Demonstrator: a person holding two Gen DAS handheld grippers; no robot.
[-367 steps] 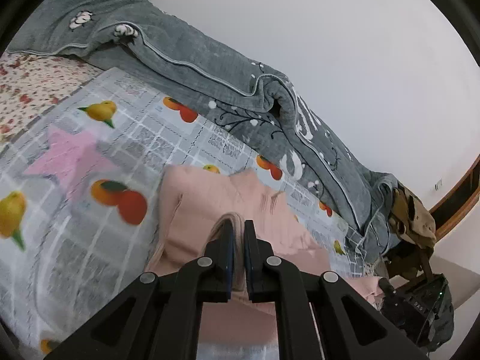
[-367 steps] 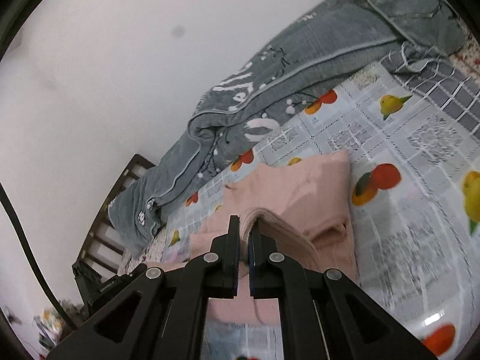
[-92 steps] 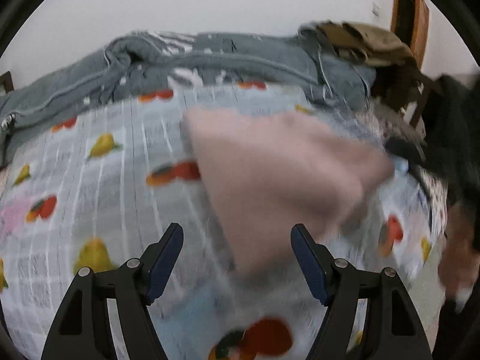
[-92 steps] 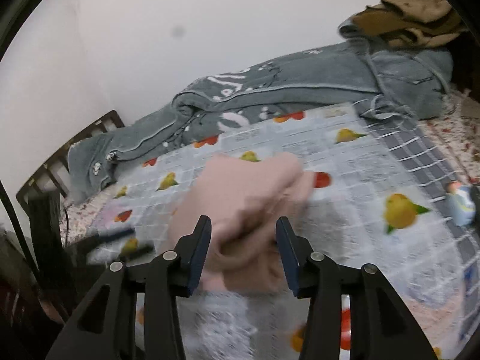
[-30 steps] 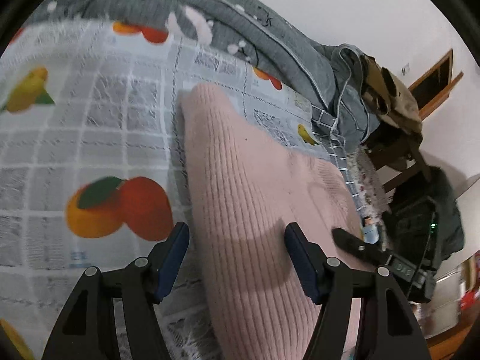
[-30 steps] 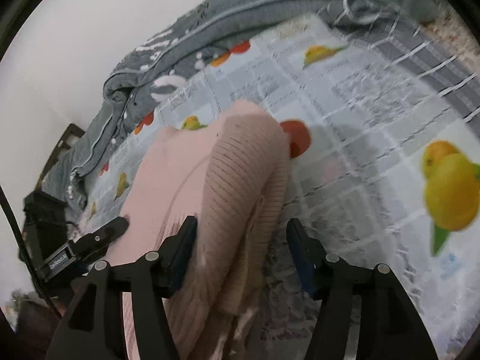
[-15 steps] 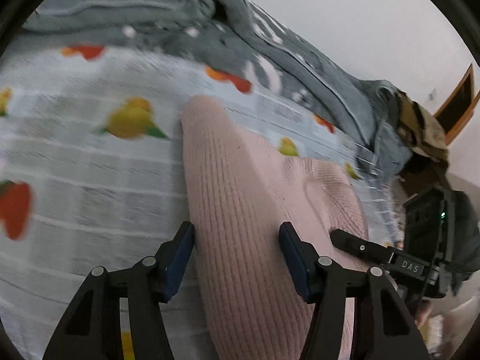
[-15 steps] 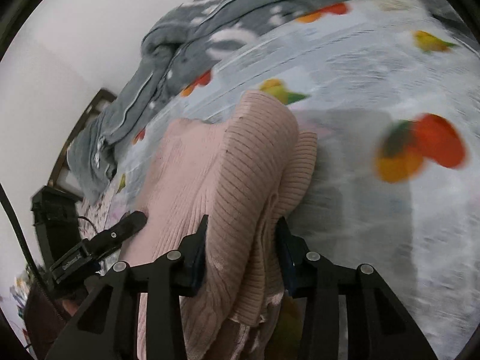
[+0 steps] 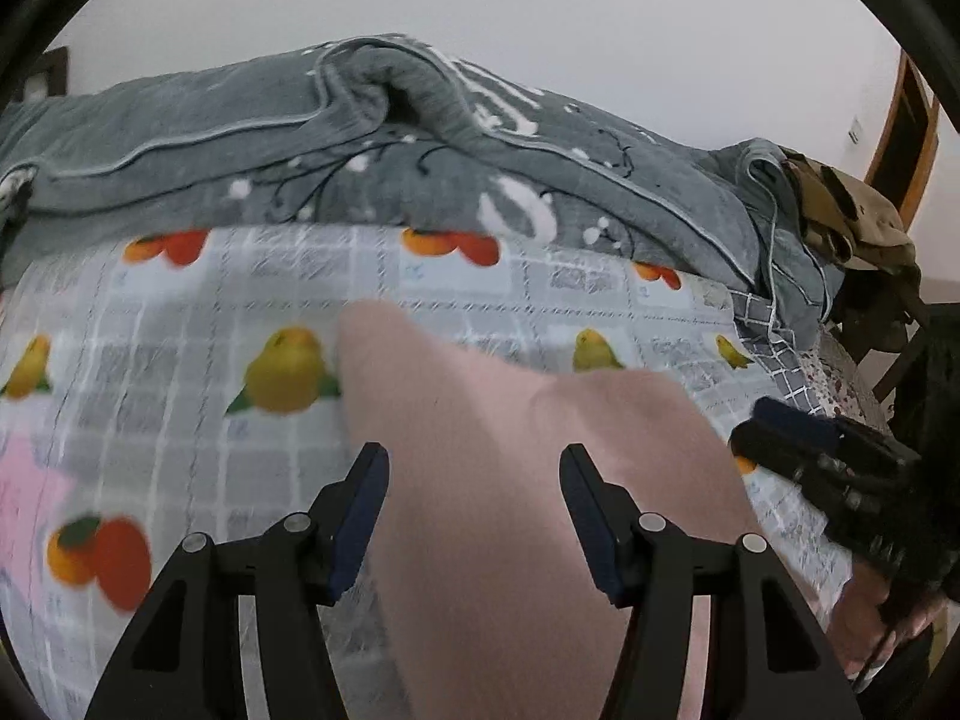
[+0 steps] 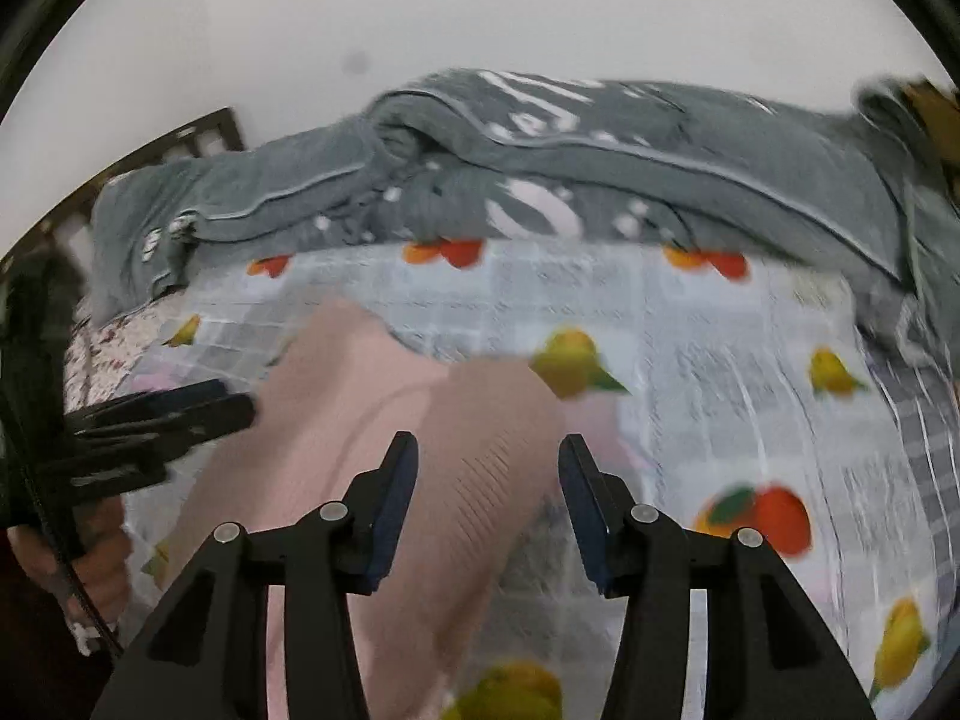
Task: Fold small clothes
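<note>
Both grippers, left gripper (image 9: 474, 498) and right gripper (image 10: 487, 489), hung with jaws spread wide, holding nothing, above the folded pink ribbed knit sweater (image 9: 510, 480) lying on the fruit-printed checked bedsheet (image 9: 180, 372).

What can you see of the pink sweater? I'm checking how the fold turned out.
The pink sweater is a ribbed knit, folded into a compact bundle lying on the fruit-print sheet. The ribbing shows in the right wrist view. Both the left tool and the right tool are open, straddling it without gripping. Motion blur hides finer detail.
</note>
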